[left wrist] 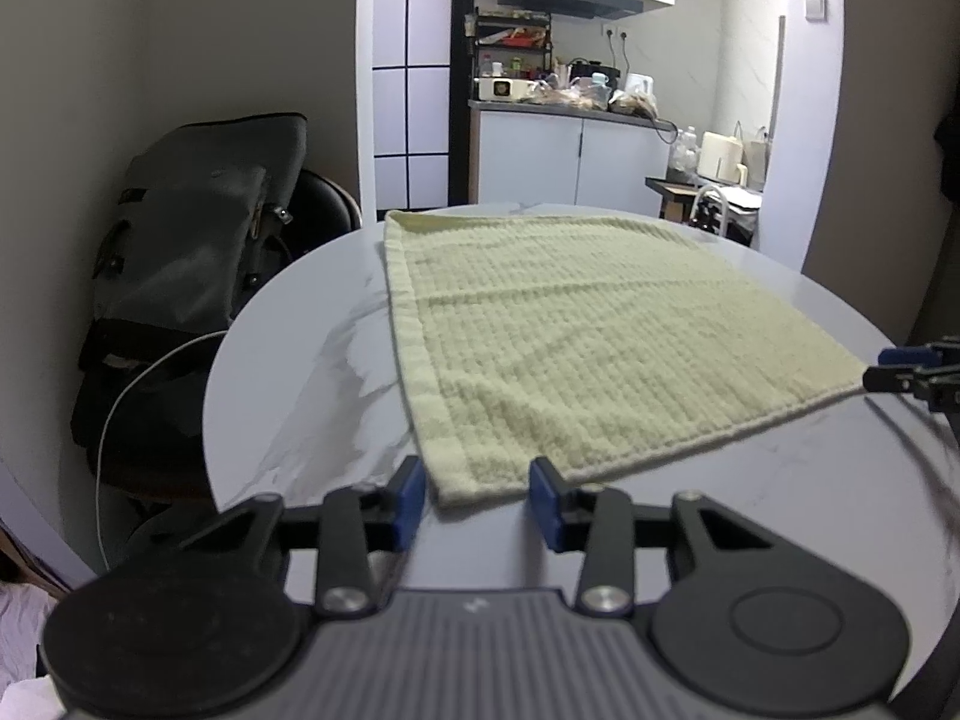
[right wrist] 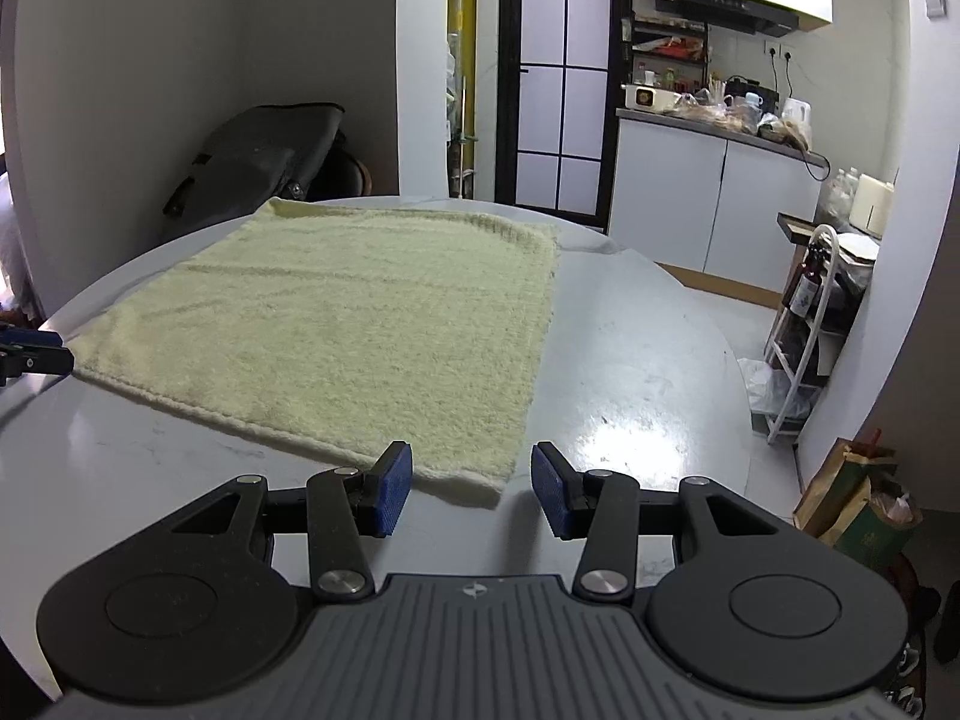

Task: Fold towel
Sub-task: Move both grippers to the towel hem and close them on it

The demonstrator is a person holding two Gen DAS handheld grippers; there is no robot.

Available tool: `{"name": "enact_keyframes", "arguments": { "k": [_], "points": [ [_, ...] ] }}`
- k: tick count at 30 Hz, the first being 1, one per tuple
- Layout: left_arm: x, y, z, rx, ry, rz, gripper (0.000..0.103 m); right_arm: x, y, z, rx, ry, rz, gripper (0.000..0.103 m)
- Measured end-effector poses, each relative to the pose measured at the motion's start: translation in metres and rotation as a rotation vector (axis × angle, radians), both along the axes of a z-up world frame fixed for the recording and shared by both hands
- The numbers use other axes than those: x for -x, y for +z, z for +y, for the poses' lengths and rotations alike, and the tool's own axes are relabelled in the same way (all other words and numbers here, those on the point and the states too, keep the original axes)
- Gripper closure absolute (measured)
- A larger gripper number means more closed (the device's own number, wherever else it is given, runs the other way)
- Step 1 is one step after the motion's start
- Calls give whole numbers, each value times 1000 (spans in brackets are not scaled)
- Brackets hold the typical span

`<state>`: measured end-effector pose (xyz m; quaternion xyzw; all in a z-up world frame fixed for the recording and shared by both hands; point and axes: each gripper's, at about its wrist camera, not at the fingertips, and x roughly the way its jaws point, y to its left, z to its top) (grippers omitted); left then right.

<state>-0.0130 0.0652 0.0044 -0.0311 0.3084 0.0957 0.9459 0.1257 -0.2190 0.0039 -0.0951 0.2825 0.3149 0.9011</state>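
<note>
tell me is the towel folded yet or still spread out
Spread out. The towel lies flat in one layer on the table, all four edges showing, with only faint crease lines.

From my seat, the round table gives bare room right of the towel, a broad glossy strip running to the far rim, and a narrower bare band along the near edge between both grippers. On the left side a bare wedge of tabletop lies beside the towel's hem. Just off that left rim stands a dark bag on a chair, with a white cable hanging near it, crowding any low sweep there. Beyond the right rim a white rack stands, seemingly well apart, though the fisheye bends it.
</note>
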Motion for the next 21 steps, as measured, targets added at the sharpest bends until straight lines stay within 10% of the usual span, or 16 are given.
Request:
{"name": "enact_keyframes", "arguments": {
  "k": [13, 16, 21],
  "points": [
    [-2, -1, -3, -14, 3, -9, 62, -5, -5, 0, -26, 31, -12, 55],
    [-2, -1, -2, -11, 12, -14, 80, -5, -4, 0, -26, 38, -17, 87],
    [2, 0, 2, 26, 20, -29, 91, -2, -3, 1, -18, 49, -21, 98]
  ]
}}
